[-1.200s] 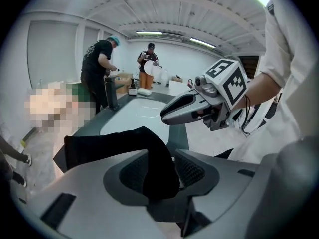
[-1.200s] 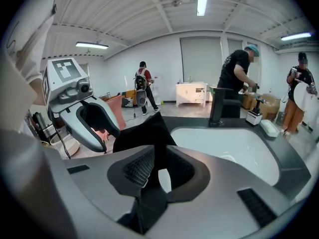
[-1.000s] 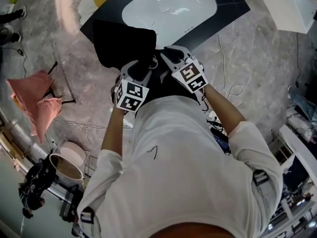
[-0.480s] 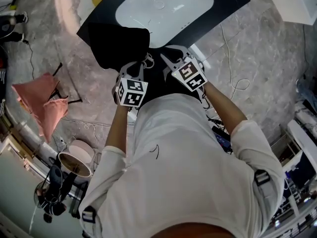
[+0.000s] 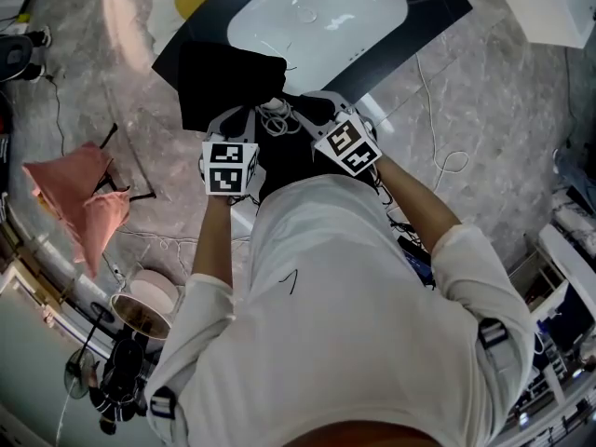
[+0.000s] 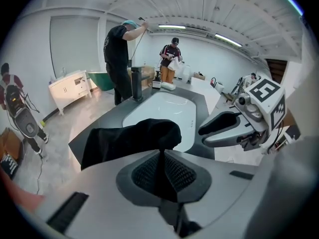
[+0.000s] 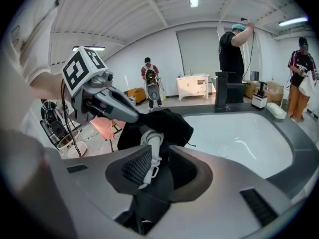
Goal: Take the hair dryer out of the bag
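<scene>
My left gripper (image 6: pixel 160 154), its jaws just closed, clenches the soft black cloth bag (image 6: pixel 124 139). My right gripper (image 7: pixel 155 159), its jaws just easing apart, sits loose around the white plastic hair dryer (image 7: pixel 151 141), whose cord-wrapped end pokes from the bag's mouth. The bag lies on a dark counter (image 5: pixel 430 7) beside a white basin (image 5: pixel 317 12).

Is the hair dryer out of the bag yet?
Not yet. Done: the left hand-held gripper has just closed on the black bag, holding its cloth. In hand: a white part, probably the hair dryer, pokes out of the bag between the jaws of the right hand-held gripper, which have just opened a little and do not clearly clamp it. Still to do: grip it and pull it fully clear.
</scene>
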A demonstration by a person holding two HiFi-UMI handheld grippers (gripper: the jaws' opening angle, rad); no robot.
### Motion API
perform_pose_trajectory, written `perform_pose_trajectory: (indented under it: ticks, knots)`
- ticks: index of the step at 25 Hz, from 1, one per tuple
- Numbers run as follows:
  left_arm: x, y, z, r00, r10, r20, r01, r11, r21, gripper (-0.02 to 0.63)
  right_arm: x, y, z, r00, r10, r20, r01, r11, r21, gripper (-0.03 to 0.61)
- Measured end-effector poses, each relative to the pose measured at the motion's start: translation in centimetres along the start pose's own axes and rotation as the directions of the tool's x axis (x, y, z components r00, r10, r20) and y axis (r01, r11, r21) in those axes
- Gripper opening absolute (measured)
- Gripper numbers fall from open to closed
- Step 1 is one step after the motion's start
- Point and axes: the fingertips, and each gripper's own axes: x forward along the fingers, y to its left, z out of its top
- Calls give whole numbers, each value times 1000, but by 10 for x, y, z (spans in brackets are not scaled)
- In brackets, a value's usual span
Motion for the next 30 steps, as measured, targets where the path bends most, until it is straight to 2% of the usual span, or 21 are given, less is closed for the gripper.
perform_pose_trajectory:
  ticks: [8,17,23,30]
  knots:
    - [-9,44,-3,999,-39,35,42,995,-93,38,47,31,8,998,36,-54,-38,999,-27,149]
    - [-7,56,-6,988,-150,44,152,986,-63,38,96,30,-4,985,-25,-173,20,999,-28,267]
    - [-6,51,-9,975,-218,49,221,974,-48,38,117,30,-12,975,-9,-223,14,1000,19,299]
    - [-9,46,-14,963,-259,78,265,962,-67,38,134,32,-21,964,-11,-267,14,1000,10,302]
